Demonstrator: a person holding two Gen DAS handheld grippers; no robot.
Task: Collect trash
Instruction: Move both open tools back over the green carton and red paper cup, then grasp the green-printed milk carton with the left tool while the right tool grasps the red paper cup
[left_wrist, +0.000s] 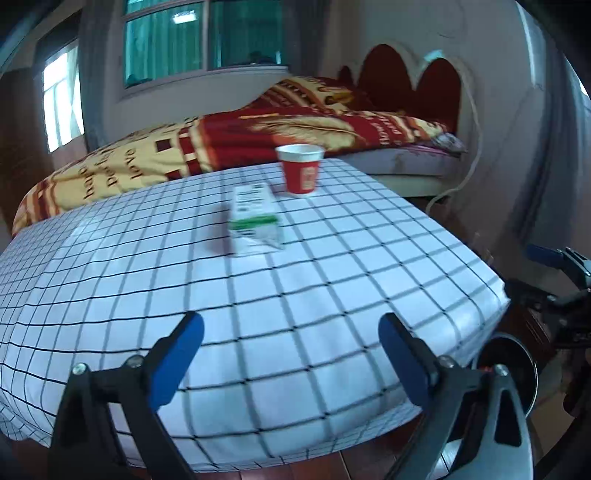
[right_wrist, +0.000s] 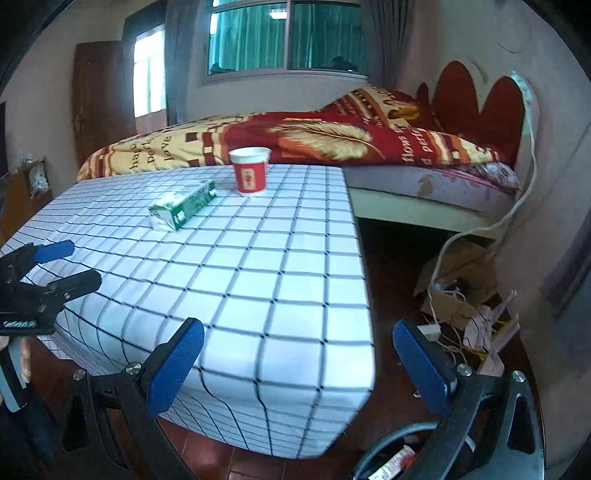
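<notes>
Left gripper (left_wrist: 291, 354): jaws spread wide, nothing between them, held low off the table's near edge and aimed across the top. Right gripper (right_wrist: 298, 360): also spread and empty, sitting at the table's near right corner, half over the floor. Neither touches anything. My read: both are staged open for a reach, no grasp started.

Table (left_wrist: 332, 280) wears a white cloth with a black grid. Two trash candidates on it, both toward the far edge:
- green-and-white carton (left_wrist: 255, 218), lying flat on its side, roughly mid-width, nearer to us than the cup. In the right view (right_wrist: 183, 206) its long axis runs diagonally, so a jaw would best close across the narrow faces.
- red paper cup (left_wrist: 300, 169), upright, white rim, just beyond and right of the carton, near the far edge beside the bed. Contents not visible from here.

The two sit near each other but apart, so either can be taken alone.

A round bin (left_wrist: 508, 363) sits on the floor off the table's near right corner, below the right gripper; likely placed there so drops are a short swing. A wrapper (right_wrist: 393, 463) seems to lie in it.

Risk: cup is light, tips easily if clipped.
</notes>
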